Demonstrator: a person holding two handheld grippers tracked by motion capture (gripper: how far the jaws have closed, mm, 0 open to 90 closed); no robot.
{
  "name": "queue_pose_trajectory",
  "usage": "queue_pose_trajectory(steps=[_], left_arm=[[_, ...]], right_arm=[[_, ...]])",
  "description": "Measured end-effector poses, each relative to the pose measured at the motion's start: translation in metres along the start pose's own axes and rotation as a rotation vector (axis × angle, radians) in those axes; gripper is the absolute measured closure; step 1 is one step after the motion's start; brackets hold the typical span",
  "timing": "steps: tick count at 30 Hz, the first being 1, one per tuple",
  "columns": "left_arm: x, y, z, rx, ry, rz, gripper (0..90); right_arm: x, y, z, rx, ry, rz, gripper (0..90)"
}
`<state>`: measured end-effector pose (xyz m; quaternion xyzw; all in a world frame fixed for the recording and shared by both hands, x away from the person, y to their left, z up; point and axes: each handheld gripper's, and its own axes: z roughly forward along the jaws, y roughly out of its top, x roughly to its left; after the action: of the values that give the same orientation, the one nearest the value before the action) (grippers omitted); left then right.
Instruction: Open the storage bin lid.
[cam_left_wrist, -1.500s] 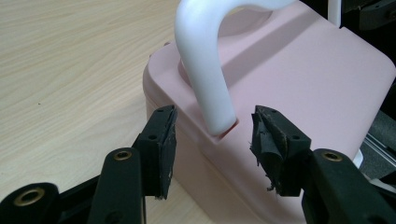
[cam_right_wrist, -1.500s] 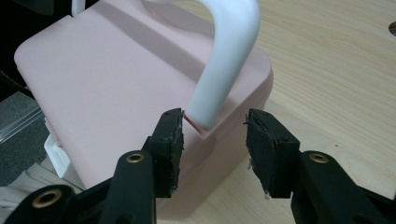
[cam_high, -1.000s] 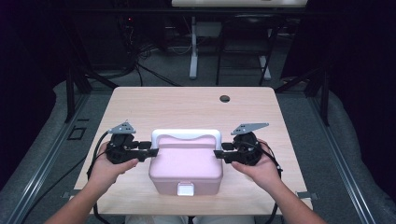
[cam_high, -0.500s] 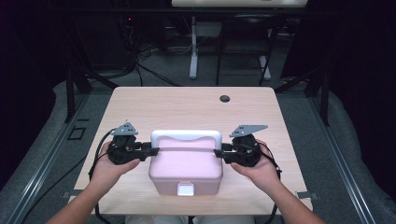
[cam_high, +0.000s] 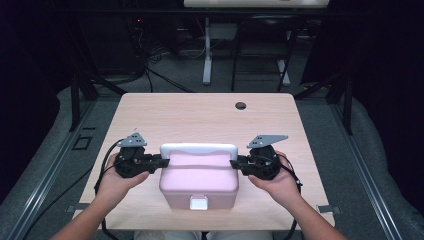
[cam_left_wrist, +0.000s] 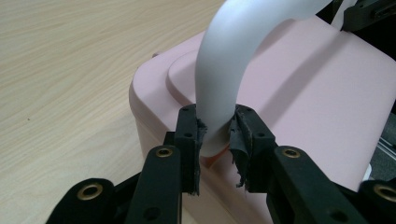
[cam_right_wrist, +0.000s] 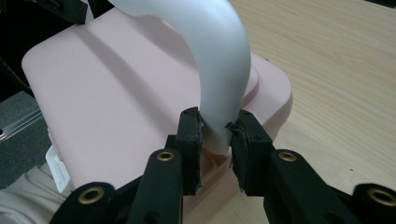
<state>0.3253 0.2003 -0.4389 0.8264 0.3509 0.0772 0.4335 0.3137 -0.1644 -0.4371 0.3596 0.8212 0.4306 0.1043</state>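
A pink box (cam_high: 198, 182) with a white arched handle (cam_high: 198, 149) sits at the near middle of the table. My left gripper (cam_high: 159, 163) is at the handle's left end. In the left gripper view its pads (cam_left_wrist: 198, 135) press both sides of the handle (cam_left_wrist: 224, 70) where it meets the lid (cam_left_wrist: 317, 93). My right gripper (cam_high: 239, 164) mirrors it at the right end, and its pads (cam_right_wrist: 196, 130) squeeze the handle (cam_right_wrist: 219, 60) above the lid (cam_right_wrist: 116, 93). Both pairs of jaws have just been closing with the handle between them.
The box carries a white latch (cam_high: 198, 202) on its near face. The wooden table (cam_high: 200, 120) has a dark round hole (cam_high: 240, 106) near its far edge. Beyond the table lie a dark floor, cables and stand legs (cam_high: 206, 55).
Both grippers' jaws have narrowed onto the ends of the handle. The hands and the box have stayed where they were.
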Motion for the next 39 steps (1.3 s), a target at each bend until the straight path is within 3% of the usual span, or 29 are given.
queue_pose_trajectory(steps=[19, 39], left_arm=[[-0.0022, -0.0021, -0.0049, 0.012, 0.005, 0.0, 73.6], [0.0008, 0.0069, -0.0081, 0.031, -0.012, -0.008, 73.7]], right_arm=[[0.0038, -0.0001, -0.0005, 0.011, 0.015, -0.002, 74.4], [0.0024, 0.0058, -0.0027, 0.009, 0.027, 0.024, 74.5]])
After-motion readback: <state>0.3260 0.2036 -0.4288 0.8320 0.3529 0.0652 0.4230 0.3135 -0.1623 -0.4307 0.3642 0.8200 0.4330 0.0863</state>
